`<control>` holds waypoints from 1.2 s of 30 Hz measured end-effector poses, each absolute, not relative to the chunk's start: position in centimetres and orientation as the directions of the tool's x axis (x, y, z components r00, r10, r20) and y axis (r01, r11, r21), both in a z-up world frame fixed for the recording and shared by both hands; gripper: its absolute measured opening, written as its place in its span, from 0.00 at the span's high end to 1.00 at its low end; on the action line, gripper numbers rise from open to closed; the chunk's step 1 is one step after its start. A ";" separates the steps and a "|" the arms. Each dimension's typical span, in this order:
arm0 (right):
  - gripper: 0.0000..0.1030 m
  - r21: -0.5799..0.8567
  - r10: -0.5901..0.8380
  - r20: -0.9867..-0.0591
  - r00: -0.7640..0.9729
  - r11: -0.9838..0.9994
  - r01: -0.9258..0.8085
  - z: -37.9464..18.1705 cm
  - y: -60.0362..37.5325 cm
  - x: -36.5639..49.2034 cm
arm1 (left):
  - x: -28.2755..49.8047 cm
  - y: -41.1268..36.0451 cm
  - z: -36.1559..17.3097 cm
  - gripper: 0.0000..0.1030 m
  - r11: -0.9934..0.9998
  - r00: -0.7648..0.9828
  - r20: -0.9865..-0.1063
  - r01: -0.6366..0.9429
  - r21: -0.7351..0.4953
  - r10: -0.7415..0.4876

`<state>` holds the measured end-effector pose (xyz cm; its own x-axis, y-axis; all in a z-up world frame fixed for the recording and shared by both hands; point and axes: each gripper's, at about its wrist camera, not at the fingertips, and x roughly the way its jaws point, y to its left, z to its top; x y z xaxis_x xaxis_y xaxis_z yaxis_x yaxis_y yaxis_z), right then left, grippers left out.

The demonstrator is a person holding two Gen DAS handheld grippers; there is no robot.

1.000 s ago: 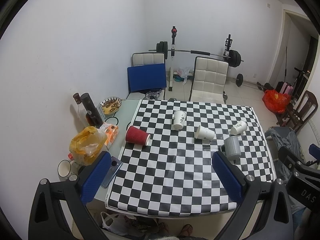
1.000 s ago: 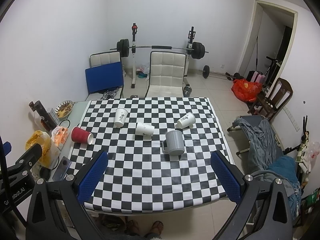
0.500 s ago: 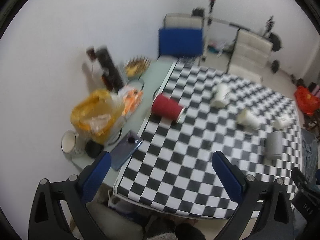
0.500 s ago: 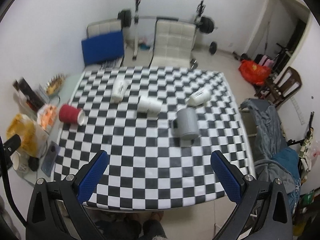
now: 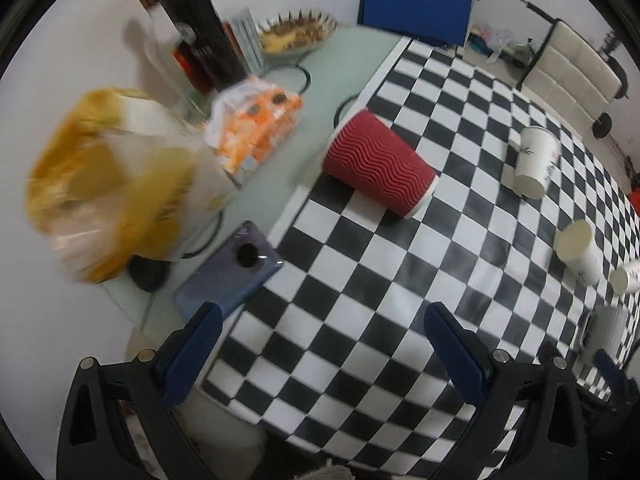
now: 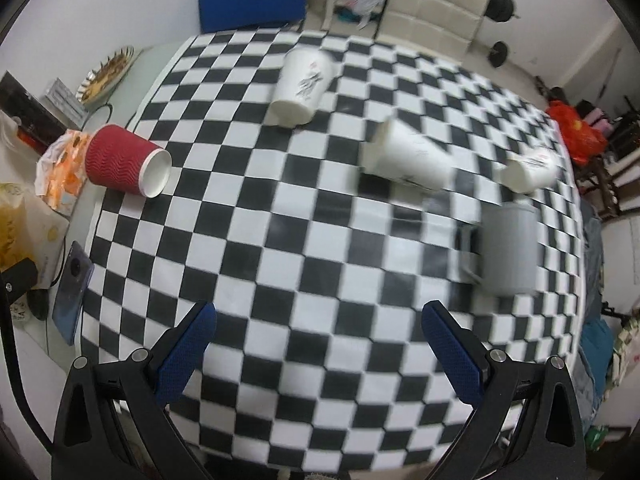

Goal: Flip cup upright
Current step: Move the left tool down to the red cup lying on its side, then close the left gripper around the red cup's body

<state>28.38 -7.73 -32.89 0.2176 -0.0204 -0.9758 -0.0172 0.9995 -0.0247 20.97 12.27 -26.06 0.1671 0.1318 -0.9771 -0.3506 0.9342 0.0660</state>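
A red ribbed paper cup (image 5: 378,167) lies on its side at the left edge of the checkered tablecloth (image 5: 360,300); it also shows in the right wrist view (image 6: 126,161). Three white paper cups (image 6: 302,86) (image 6: 408,158) (image 6: 530,170) lie on their sides across the cloth. A grey mug (image 6: 506,250) lies tipped at the right. My left gripper (image 5: 320,350) is open and empty, above the cloth's front left, short of the red cup. My right gripper (image 6: 318,354) is open and empty over the cloth's front middle.
Left of the cloth lie a phone (image 5: 230,274), a yellow bag (image 5: 108,176), an orange snack packet (image 5: 256,128), dark boxes (image 5: 196,36) and a snack bowl (image 5: 296,34). Chairs (image 6: 436,4) stand behind the table. Clothes and a red bag (image 6: 576,132) are at the right.
Both grippers have moved down and forward toward the table. The left one has swung left toward the red cup. The cups have not moved.
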 end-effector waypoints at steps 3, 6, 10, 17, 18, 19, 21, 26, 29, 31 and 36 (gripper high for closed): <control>0.00 -0.027 -0.023 -0.981 0.192 0.999 -0.022 -35.2 -7.1 30.8 | 23.2 13.4 -28.4 0.00 0.913 0.140 -0.989 -0.408 -0.014 0.047; 0.00 -0.033 -0.030 -0.986 0.166 0.999 -0.020 -37.5 -6.6 33.3 | 25.4 14.3 -30.4 0.01 0.875 0.132 -0.990 -0.472 -0.110 -0.053; 0.00 -0.043 -0.042 -0.989 0.141 0.999 0.002 -40.0 -6.6 35.9 | 28.1 15.1 -32.7 0.01 0.806 0.139 -0.978 -0.555 -0.205 -0.153; 0.00 -0.045 -0.053 -0.992 0.111 0.996 0.075 -42.7 -7.9 38.5 | 31.4 16.1 -35.1 0.01 0.710 0.161 -0.963 -0.651 -0.269 -0.217; 0.00 -0.044 -0.053 -0.993 0.108 0.996 0.082 -42.9 -8.1 38.6 | 31.7 16.3 -35.4 0.01 0.705 0.159 -0.963 -0.657 -0.267 -0.217; 0.00 -0.043 -0.052 -0.993 0.105 0.995 0.088 -43.0 -8.3 38.6 | 32.1 16.4 -35.7 0.01 0.699 0.163 -0.962 -0.662 -0.270 -0.217; 0.00 -0.043 -0.054 -0.993 0.103 0.993 0.105 -43.3 -8.6 38.8 | 32.5 16.7 -36.2 0.05 0.696 0.164 -0.964 -0.668 -0.264 -0.208; 0.00 -0.044 -0.057 -0.993 0.100 0.990 0.132 -43.5 -9.6 39.1 | 33.2 17.0 -37.0 0.20 0.704 0.186 -0.963 -0.657 -0.268 -0.193; 0.00 -0.048 -0.064 -0.992 0.108 0.989 0.143 -43.6 -10.2 39.2 | 32.8 17.0 -36.4 0.21 0.727 0.206 -0.965 -0.637 -0.257 -0.161; 0.00 -0.045 -0.062 -0.992 0.113 0.988 0.145 -43.3 -10.4 39.0 | 32.1 16.9 -35.9 0.24 0.748 0.213 -0.967 -0.617 -0.245 -0.141; 0.00 -0.035 -0.053 -0.992 0.118 0.988 0.154 -42.5 -11.3 38.3 | 29.3 16.8 -34.7 0.25 0.792 0.231 -0.964 -0.561 -0.240 -0.129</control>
<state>38.26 -11.32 -42.48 0.1181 -0.0532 -0.9916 0.1536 0.9875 -0.0347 29.27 16.80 -34.71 0.2309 -0.1291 -0.9644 -0.5613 0.7919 -0.2404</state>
